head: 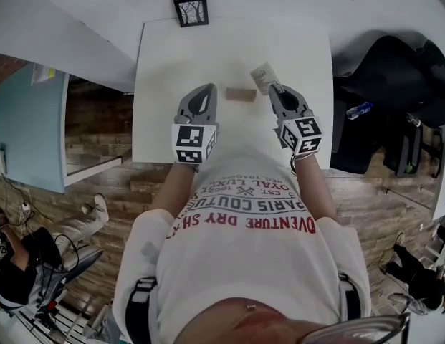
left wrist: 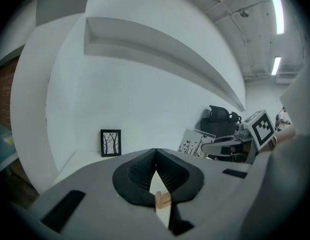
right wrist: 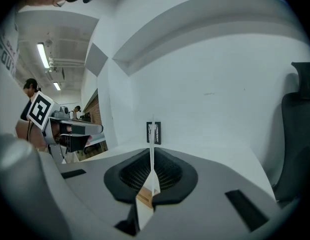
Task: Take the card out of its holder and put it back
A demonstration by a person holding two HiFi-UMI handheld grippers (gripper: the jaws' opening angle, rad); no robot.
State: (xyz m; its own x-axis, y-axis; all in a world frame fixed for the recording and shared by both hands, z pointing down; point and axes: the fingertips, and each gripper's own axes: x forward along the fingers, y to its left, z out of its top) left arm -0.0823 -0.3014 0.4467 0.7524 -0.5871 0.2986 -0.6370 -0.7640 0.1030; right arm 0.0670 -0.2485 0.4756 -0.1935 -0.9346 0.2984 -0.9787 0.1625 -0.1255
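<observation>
- My right gripper point(head: 275, 92) had its jaws pinching the card point(head: 264, 76), just right of the holder point(head: 241, 94) on the table point(head: 165, 63).
- My left gripper point(head: 205, 92) had its jaws pressed together, empty.

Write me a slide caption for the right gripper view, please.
Right claw shut on the card, seen edge-on; framed picture behind on the white table.

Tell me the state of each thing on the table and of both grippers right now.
card: out of its holder, clamped in the right gripper.
holder: empty, lying on the table between the two grippers.
right gripper: shut on the card.
left gripper: jaws together, nothing between them.
framed picture: standing upright at the table's far edge.
</observation>
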